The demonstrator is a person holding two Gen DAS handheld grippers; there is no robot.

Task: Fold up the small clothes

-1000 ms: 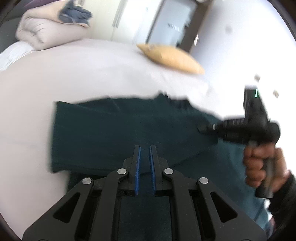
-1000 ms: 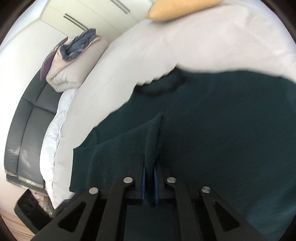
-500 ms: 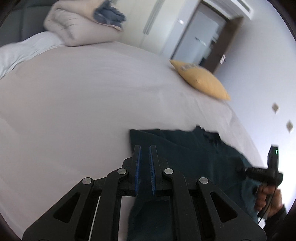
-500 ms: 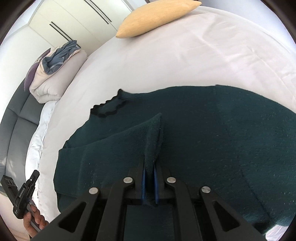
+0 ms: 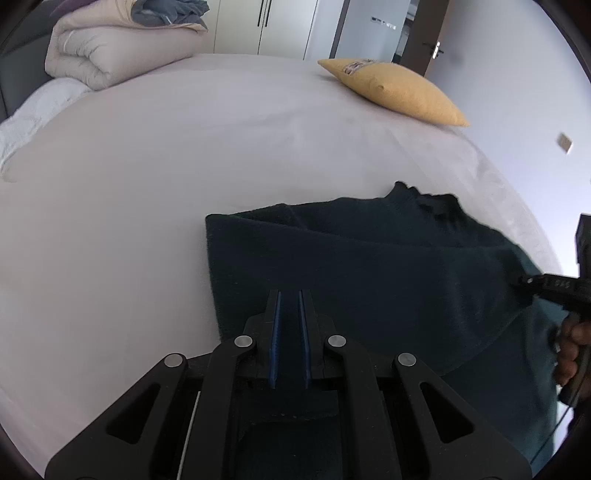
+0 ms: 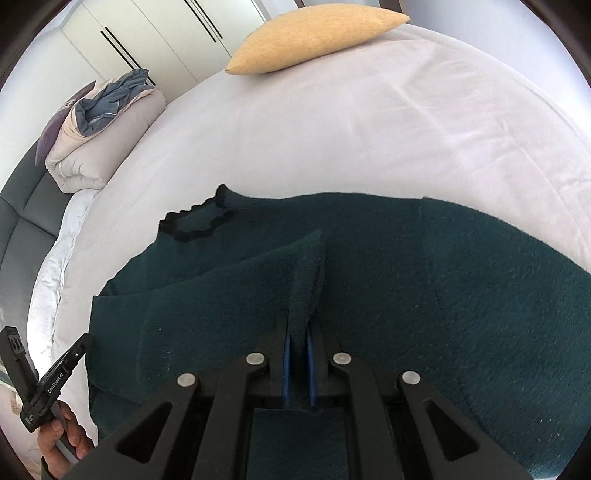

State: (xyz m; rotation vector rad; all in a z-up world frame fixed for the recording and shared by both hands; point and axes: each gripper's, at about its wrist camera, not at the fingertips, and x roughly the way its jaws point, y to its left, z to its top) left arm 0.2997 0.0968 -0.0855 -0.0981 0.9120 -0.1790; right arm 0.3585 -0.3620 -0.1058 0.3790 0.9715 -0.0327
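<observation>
A dark green knit sweater (image 6: pixel 443 295) lies spread on the white bed (image 6: pixel 369 129), its black-trimmed collar (image 6: pixel 192 221) at the far left. My right gripper (image 6: pixel 298 326) is shut on a raised ridge of the sweater's cloth, which stands up between the blue pads. In the left wrist view the sweater (image 5: pixel 369 266) fills the lower right, and the right gripper (image 5: pixel 517 280) shows at the right edge, held by a hand. My left gripper (image 5: pixel 289 295) hangs over the sweater's left part, shut, with no cloth seen between its pads. From the right wrist view the left gripper (image 6: pixel 86 338) sits beside the sweater's left edge.
A yellow pillow (image 5: pixel 399 92) lies at the far side of the bed. A folded beige duvet (image 5: pixel 110 48) with blue-grey cloth on top sits at the far left by a grey headboard (image 6: pixel 22 229). White wardrobe doors (image 5: pixel 266 26) stand behind. Bare sheet (image 5: pixel 147 184) spreads left of the sweater.
The left gripper has swung left off the sweater's middle toward its left edge and turned. The right gripper carried its pinched cloth sideways early on, then stayed still, shut on it.
</observation>
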